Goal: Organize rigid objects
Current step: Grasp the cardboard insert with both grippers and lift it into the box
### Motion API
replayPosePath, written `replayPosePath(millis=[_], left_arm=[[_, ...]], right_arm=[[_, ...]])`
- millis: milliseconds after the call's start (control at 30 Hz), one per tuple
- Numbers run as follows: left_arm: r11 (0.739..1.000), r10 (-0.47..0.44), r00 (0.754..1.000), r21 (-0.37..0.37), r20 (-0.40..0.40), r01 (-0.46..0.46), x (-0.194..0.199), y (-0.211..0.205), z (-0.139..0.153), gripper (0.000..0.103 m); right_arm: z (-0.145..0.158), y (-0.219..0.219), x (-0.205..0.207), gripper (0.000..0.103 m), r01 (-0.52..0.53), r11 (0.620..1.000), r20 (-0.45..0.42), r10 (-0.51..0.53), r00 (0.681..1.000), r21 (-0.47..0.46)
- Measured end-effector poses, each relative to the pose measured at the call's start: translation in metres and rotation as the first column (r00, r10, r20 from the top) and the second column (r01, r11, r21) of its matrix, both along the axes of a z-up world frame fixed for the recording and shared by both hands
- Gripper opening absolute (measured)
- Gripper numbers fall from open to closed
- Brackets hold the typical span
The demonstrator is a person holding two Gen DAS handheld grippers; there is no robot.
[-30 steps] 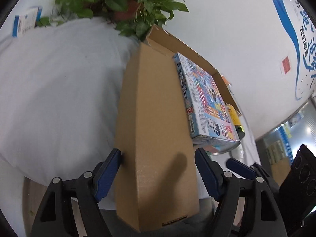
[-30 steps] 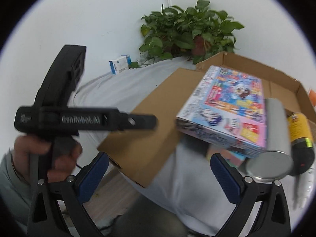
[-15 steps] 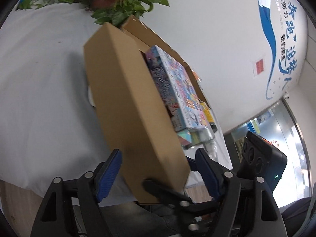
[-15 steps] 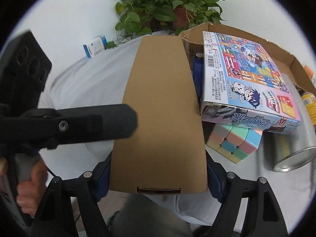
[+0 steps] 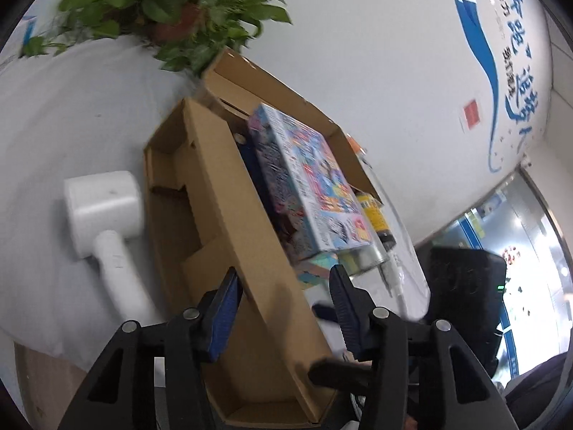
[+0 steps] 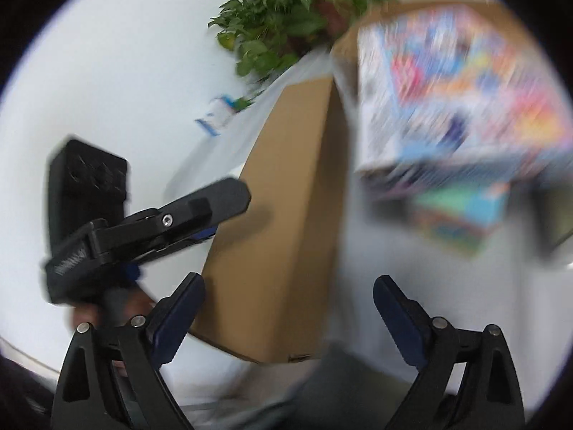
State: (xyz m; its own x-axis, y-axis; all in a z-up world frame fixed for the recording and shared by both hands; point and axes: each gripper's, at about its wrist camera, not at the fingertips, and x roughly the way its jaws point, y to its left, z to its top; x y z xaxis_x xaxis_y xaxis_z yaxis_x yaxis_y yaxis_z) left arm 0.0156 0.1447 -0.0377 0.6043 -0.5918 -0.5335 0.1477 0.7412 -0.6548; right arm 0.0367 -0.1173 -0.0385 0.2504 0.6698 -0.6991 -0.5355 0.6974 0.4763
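Cardboard lid (image 5: 247,251), tilted, wall between left hand-held gripper (image 5: 283,308) fingers, grip unclear. Right hand-held gripper (image 6: 286,319) spread wide, holding nothing, beside lid. Just left: white hair dryer (image 5: 104,215). Ahead: colourful game box (image 5: 311,179), yellow can (image 5: 376,215). Beyond: potted plant (image 5: 172,7).

Bright even light; right wrist view motion-blurred

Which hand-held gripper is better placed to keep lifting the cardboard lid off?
Left hand-held gripper: its fingers straddle the cardboard lid's raised edge. The right hand-held gripper is open, beside it.
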Motion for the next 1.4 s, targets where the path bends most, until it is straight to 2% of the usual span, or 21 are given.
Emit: replayPosePath(millis=[67, 167, 200, 233, 267, 333, 400, 500, 533, 567, 600, 633, 733, 800, 900, 967, 1100, 1200, 1267, 1333, 1400], left_arm=[[0.999, -0.03, 0.999, -0.011, 0.016, 0.03, 0.0, -0.011, 0.001, 0.047], [0.999, -0.043, 0.999, -0.003, 0.017, 0.043, 0.004, -0.022, -0.003, 0.047], [1.0, -0.03, 0.999, 0.01, 0.015, 0.03, 0.004, -0.021, -0.003, 0.047], [1.0, -0.007, 1.0, 0.022, 0.012, 0.007, -0.001, -0.017, -0.004, 0.047], [0.999, 0.034, 0.999, 0.04, 0.004, -0.034, -0.005, -0.01, -0.004, 0.047], [0.99, 0.11, 0.994, 0.084, -0.007, -0.109, -0.039, 0.004, -0.007, 0.048], [0.978, 0.17, 0.983, 0.132, -0.066, -0.16, -0.05, 0.015, -0.022, 0.048], [0.982, 0.179, 0.979, 0.084, -0.095, -0.171, -0.054, 0.013, -0.037, 0.048], [0.988, 0.15, 0.983, 0.066, -0.108, -0.143, -0.053, 0.008, -0.041, 0.048], [0.991, 0.126, 0.985, 0.061, -0.115, -0.12, -0.05, -0.001, -0.045, 0.048], [0.992, 0.115, 0.985, 0.066, -0.127, -0.107, -0.047, -0.006, -0.048, 0.048], [0.987, 0.128, 0.986, 0.114, -0.108, -0.116, -0.045, -0.014, -0.047, 0.047], [0.97, 0.173, 0.977, 0.196, -0.123, -0.147, -0.039, -0.019, -0.046, 0.023], [0.96, 0.192, 0.975, 0.225, -0.107, -0.165, -0.04, -0.016, -0.041, 0.022], [0.928, 0.236, 0.972, 0.302, -0.022, -0.219, -0.046, -0.017, -0.013, 0.02], [0.917, 0.25, 0.968, 0.311, 0.033, -0.248, -0.047, -0.014, 0.009, 0.02], [0.902, 0.211, 0.963, 0.347, 0.165, -0.257, -0.034, -0.022, 0.071, 0.021], [0.889, 0.146, 0.955, 0.388, 0.259, -0.242, 0.007, -0.029, 0.119, 0.02], [0.884, 0.107, 0.953, 0.411, 0.284, -0.222, 0.046, -0.034, 0.143, 0.02], [0.882, 0.075, 0.957, 0.43, 0.281, -0.196, 0.087, -0.034, 0.162, 0.019], [0.882, 0.053, 0.966, 0.441, 0.251, -0.163, 0.133, -0.036, 0.17, 0.019]], right_arm=[[0.013, -0.005, -0.007, 0.095, 0.01, 0.999, 0.08, -0.006, 0.997, -0.04], [0.024, 0.002, -0.013, 0.095, -0.038, 0.997, 0.122, 0.045, 0.992, -0.062], [0.021, 0.011, -0.009, 0.091, -0.048, 0.995, 0.12, 0.058, 0.991, -0.086], [0.014, 0.013, -0.008, 0.074, -0.059, 0.994, 0.117, 0.071, 0.991, -0.097], [0.009, 0.016, -0.007, 0.067, -0.057, 0.991, 0.1, 0.07, 0.992, -0.121], [0.003, 0.01, -0.002, 0.064, -0.033, 0.992, 0.103, 0.046, 0.994, -0.12], [0.002, 0.004, 0.001, 0.06, -0.011, 0.994, 0.102, 0.022, 0.995, -0.109], [-0.004, -0.009, 0.003, 0.051, 0.041, 0.995, 0.059, -0.035, 0.998, -0.09], [-0.01, -0.005, 0.009, 0.032, 0.056, 0.994, 0.032, -0.053, 0.998, -0.089], [-0.018, -0.007, 0.013, 0.023, 0.053, 0.995, -0.022, -0.055, 0.998, -0.086], [-0.027, -0.007, 0.015, 0.019, 0.039, 0.997, -0.081, -0.045, 0.996, -0.073], [-0.031, -0.005, 0.014, 0.019, 0.04, 0.996, -0.083, -0.047, 0.995, -0.084], [-0.025, 0.003, 0.006, 0.019, 0.024, 0.992, -0.016, -0.026, 1.0, -0.122], [-0.02, 0.011, 0.001, 0.018, 0.013, 0.994, 0.009, -0.012, 1.0, -0.113], [-0.008, 0.022, -0.008, 0.018, -0.002, 0.994, 0.09, 0.012, 0.996, -0.112], [0.005, 0.018, -0.009, 0.018, 0.001, 0.997, 0.132, 0.008, 0.991, -0.071], [0.051, 0.013, 0.001, 0.018, 0.057, 0.998, 0.253, -0.059, 0.966, 0.017], [0.081, 0.002, 0.03, 0.018, 0.112, 0.991, 0.29, -0.13, 0.948, 0.079], [0.098, -0.001, 0.06, 0.018, 0.15, 0.983, 0.292, -0.175, 0.94, 0.105], [0.107, 0.003, 0.092, 0.018, 0.186, 0.976, 0.277, -0.212, 0.937, 0.115], [0.109, 0.003, 0.136, 0.018, 0.227, 0.966, 0.214, -0.249, 0.944, 0.123]])
